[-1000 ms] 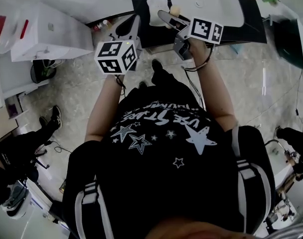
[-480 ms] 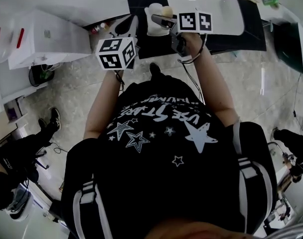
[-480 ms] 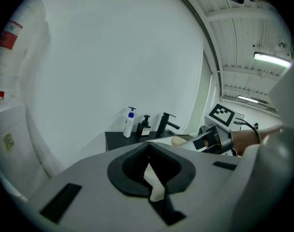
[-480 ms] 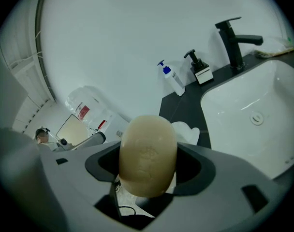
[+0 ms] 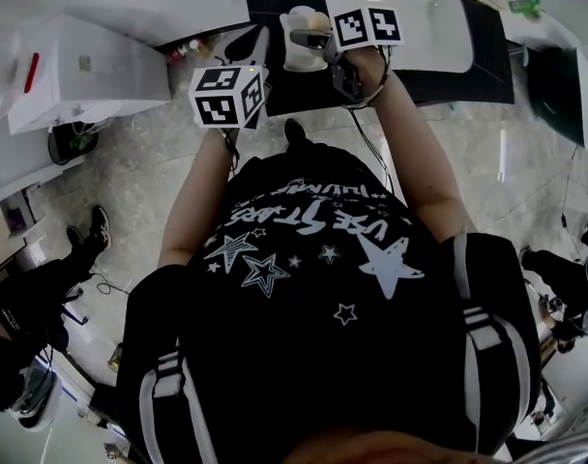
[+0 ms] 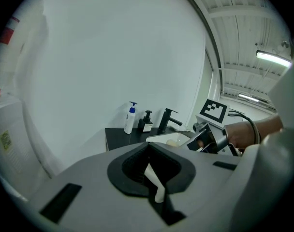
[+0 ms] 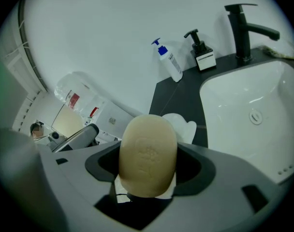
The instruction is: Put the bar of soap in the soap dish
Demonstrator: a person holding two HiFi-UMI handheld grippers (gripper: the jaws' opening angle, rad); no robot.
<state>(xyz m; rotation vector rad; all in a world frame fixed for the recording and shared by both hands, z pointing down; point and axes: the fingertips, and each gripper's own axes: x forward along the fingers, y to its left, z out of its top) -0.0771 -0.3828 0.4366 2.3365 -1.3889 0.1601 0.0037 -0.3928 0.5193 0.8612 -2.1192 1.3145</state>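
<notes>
My right gripper [image 5: 309, 37] [image 7: 147, 190] is shut on the cream, oval bar of soap [image 7: 148, 153] [image 5: 320, 19]. It holds the bar just above the white soap dish [image 5: 296, 54] [image 7: 182, 124], which sits on the black counter [image 5: 275, 75] left of the sink. The dish is partly hidden behind the soap in the right gripper view. My left gripper [image 5: 259, 44] [image 6: 154, 187] hangs at the counter's front left edge, jaws together with nothing in them, pointing towards the wall.
A white basin [image 7: 253, 115] [image 5: 410, 13] with a black tap [image 7: 243, 28] lies right of the dish. A blue-topped pump bottle [image 7: 169, 62] and a black dispenser [image 7: 200, 50] stand by the wall. A white cabinet [image 5: 81, 75] stands to the left.
My right gripper has carried the soap leftwards from in front of the sink to over the soap dish. The left gripper has hardly shifted.
</notes>
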